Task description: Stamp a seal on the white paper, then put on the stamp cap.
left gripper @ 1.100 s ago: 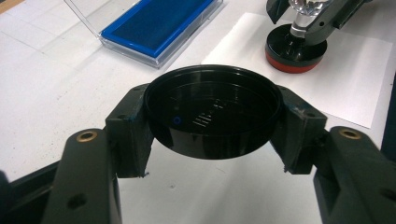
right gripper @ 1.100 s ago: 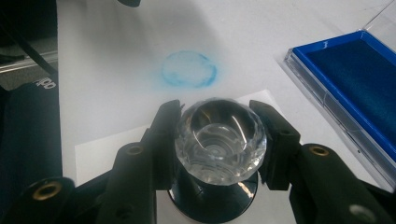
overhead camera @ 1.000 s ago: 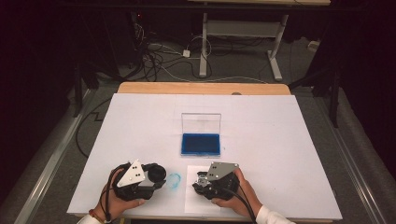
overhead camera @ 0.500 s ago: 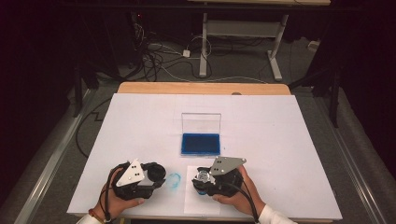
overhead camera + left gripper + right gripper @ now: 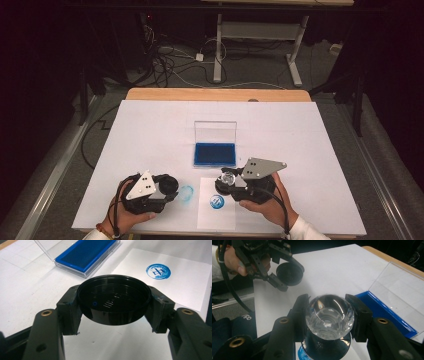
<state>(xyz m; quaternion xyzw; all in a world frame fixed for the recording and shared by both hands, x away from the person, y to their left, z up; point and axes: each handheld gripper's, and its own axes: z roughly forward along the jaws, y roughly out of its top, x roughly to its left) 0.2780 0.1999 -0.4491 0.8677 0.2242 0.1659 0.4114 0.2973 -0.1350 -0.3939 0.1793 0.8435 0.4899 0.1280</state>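
Fingers, left: your left gripper (image 5: 113,315) has its jaws clamped on the black round cap (image 5: 113,300), one pad at each side of its rim, open side facing the camera.
Fingers, right: your right gripper (image 5: 328,315) is closed on the stamp (image 5: 329,317), pinching its clear faceted knob between the pads.
Where the stamp is: held just above the white paper sheet (image 5: 217,212), beside the blue round print (image 5: 216,201); from the right gripper view you cannot tell whether its base touches the sheet.
Where the cap is: held low over the table (image 5: 150,130), near a faint blue ring mark (image 5: 186,194), well apart from the stamp.
Handling, stamp: judge it rigid and fairly light; the glassy knob looks slippery, so hold at its widest girth and keep the inked face off everything.
Handling, cap: stiff thin plastic, light; grip across the rim as now.
Ink pad: blue ink pad (image 5: 215,154) sits open behind the sheet, clear lid upright.
Count: one stamp, one cap, one ink pad, one sheet, one clean print, two grippers.
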